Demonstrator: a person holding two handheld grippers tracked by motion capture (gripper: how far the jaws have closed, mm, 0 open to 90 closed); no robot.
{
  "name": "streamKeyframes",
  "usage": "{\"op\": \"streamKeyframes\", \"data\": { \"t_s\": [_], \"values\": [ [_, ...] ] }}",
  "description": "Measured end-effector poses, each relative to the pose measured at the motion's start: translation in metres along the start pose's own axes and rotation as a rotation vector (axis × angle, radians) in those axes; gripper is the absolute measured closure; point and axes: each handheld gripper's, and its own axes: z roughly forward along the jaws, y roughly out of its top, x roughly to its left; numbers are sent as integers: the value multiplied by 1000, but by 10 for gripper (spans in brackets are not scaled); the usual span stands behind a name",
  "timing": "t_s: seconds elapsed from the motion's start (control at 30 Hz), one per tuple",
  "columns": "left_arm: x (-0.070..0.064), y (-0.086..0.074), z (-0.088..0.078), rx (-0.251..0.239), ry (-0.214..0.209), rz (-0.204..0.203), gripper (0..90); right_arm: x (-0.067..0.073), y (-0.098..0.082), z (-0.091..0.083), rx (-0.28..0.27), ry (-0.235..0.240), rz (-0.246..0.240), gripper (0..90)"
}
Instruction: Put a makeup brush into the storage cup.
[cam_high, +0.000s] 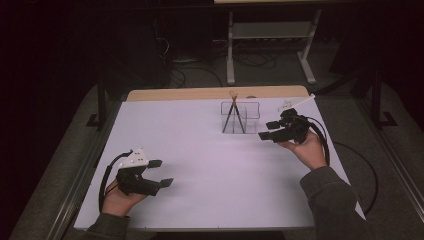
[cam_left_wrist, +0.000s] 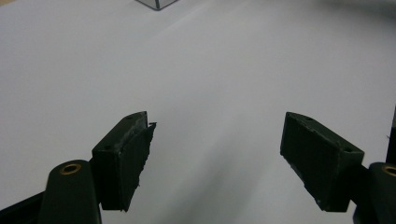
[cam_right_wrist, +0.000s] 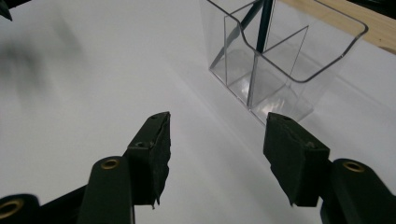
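Two grippers over a white surface (cam_high: 215, 170), both empty. Left gripper (cam_high: 161, 173) sits at 8 o'clock of the high view, held in the person's left hand (cam_high: 117, 200), jaws spread wide with nothing between them; in the left gripper view bare white sheet lies between the jaws, and a corner of the clear organizer (cam_left_wrist: 156, 3) pokes in at 12 o'clock. Right gripper (cam_high: 268, 129) at 3 o'clock of the high view, gripped by the right hand (cam_high: 307, 150), jaws parted, nothing held, pointing toward the organizer. Clear organizer (cam_high: 241, 117) stands upright at 12 o'clock of the surface, near the far wooden edge (cam_high: 215, 93), just beside the right gripper's tips but apart from them. It has divided compartments; two dark pencils (cam_high: 234, 116) lean crossed in its left part. In the right gripper view the organizer (cam_right_wrist: 280, 56) is at 1 o'clock beyond the jaws, a dark pencil (cam_right_wrist: 264, 21) slanting inside a far compartment, near compartments clear.
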Motion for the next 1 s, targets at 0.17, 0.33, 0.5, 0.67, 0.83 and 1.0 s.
{"op": "streamKeyframes", "data": {
  "t_s": [0.17, 0.33, 0.5, 0.67, 0.83, 1.0],
  "values": [
    [1, 0, 0, -2, 9, 5, 230, 1, -9, -3, -14, -7, 8, 391],
    [2, 0, -1, -1, 12, -1, 223, 2, -18, -4, -22, -8, 10, 381],
    [2, -1, -2, -6, 20, -1, 221, 6, -23, -3, -25, -12, 11, 362],
    [2, -1, -2, -9, 21, -10, 220, 10, -27, -2, -30, -16, 8, 354],
    [2, -2, -2, -13, 24, -11, 219, 13, -31, -2, -34, -24, 14, 337],
    [2, -1, -3, -9, 26, -10, 219, 16, -35, -3, -42, -25, 13, 325]
  ]
}}
